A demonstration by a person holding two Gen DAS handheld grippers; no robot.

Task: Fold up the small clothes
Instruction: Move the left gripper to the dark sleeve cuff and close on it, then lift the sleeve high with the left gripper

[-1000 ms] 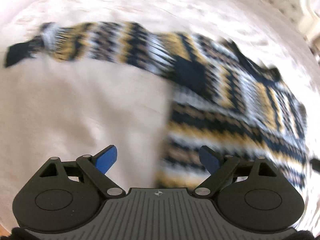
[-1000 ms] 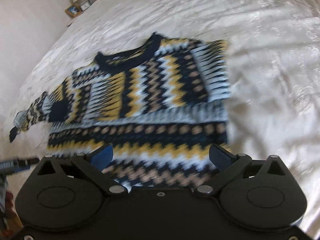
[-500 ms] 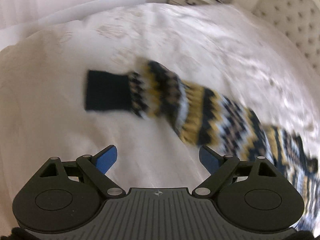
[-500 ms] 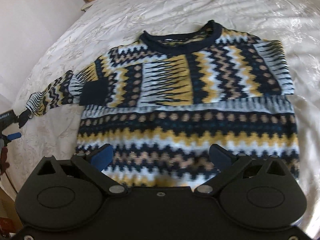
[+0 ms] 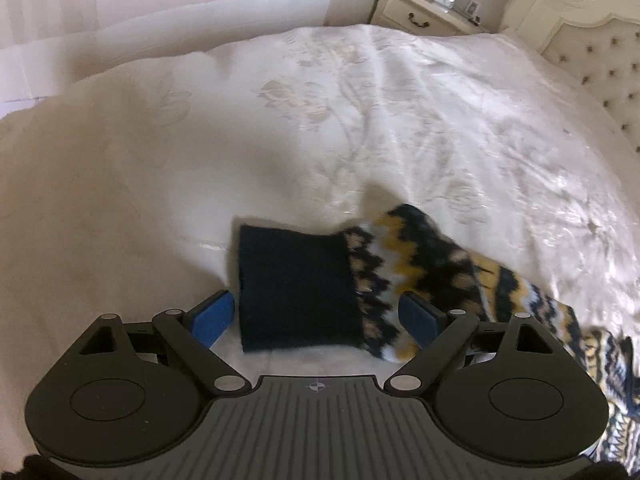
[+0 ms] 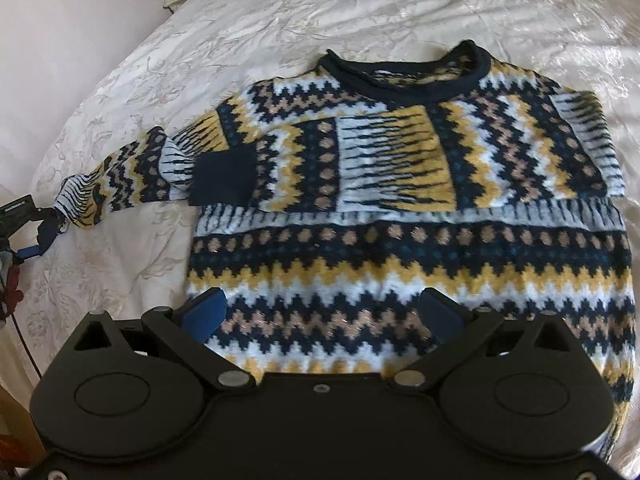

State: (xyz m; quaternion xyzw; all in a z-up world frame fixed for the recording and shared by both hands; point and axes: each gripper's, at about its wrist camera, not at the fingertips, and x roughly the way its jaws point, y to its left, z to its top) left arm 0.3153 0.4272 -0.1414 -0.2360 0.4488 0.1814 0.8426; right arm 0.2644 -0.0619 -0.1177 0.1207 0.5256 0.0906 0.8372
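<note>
A navy, yellow, white and tan zigzag-patterned knitted sweater (image 6: 400,208) lies flat, front up, on a bed covered by a cream satin bedspread with a woven flower pattern (image 6: 280,12). Its navy ribbed collar (image 6: 404,76) points to the far side and its hem lies nearest the right wrist camera. One sleeve is folded across the chest, its navy cuff (image 6: 224,178) resting on the left part of the body. The other sleeve (image 6: 120,178) stretches out to the left onto the bedspread.

The left hand-held gripper (image 5: 316,318) has its blue-padded fingers (image 5: 212,316) spread wide on either side of that outstretched sleeve's navy ribbed cuff (image 5: 296,292); whether the pads touch the knit cannot be told. The right hand-held gripper (image 6: 322,314) hovers over the sweater's hem with its fingers wide apart, holding nothing.

At the far end stand a cream bedside cabinet (image 5: 424,20) and a cream tufted headboard (image 5: 592,40).
</note>
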